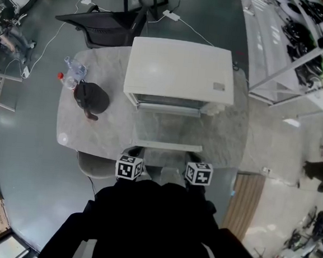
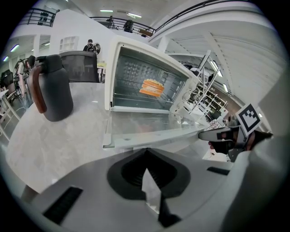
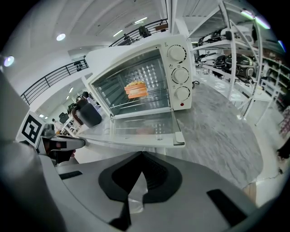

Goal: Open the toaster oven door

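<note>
White toaster oven stands far-centre on our marble table, its door dropped flat toward us. We hold the left gripper and right gripper at the near edge, both closed on nothing.

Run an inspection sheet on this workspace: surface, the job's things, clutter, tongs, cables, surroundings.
Surface: marble table.
Job's things: toaster oven, its door already folded down flat; orange food on the rack inside.
Clutter: dark jug and water bottle left of the oven.
Grippers: left tongs and right tongs shut, empty, near the door's front edge.
Cables: white cable on the floor behind the table.
Surroundings: black chair, white shelving.
</note>
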### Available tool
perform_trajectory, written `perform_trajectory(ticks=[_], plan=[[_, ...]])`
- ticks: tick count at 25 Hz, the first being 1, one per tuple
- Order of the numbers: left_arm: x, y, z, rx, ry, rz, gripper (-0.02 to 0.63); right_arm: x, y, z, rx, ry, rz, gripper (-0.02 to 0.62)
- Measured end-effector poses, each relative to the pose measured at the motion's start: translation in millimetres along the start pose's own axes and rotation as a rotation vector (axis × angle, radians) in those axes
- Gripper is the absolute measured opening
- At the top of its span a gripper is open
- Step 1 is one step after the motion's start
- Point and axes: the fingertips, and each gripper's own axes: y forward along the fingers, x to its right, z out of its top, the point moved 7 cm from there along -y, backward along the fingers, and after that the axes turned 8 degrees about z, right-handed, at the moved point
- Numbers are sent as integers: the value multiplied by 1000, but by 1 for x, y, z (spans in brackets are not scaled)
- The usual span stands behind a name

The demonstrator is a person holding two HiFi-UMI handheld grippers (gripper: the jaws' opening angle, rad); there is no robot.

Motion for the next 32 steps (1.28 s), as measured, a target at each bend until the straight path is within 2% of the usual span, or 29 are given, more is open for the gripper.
perform_trajectory(ticks=[8,32], plan=[[-1,7,-8,-20,-34,-9,3,5,8,-9,-27,1,-3,2],[-5,24,-25,-94,-54,-6,3,12,26,-24,-74,18,1,3]])
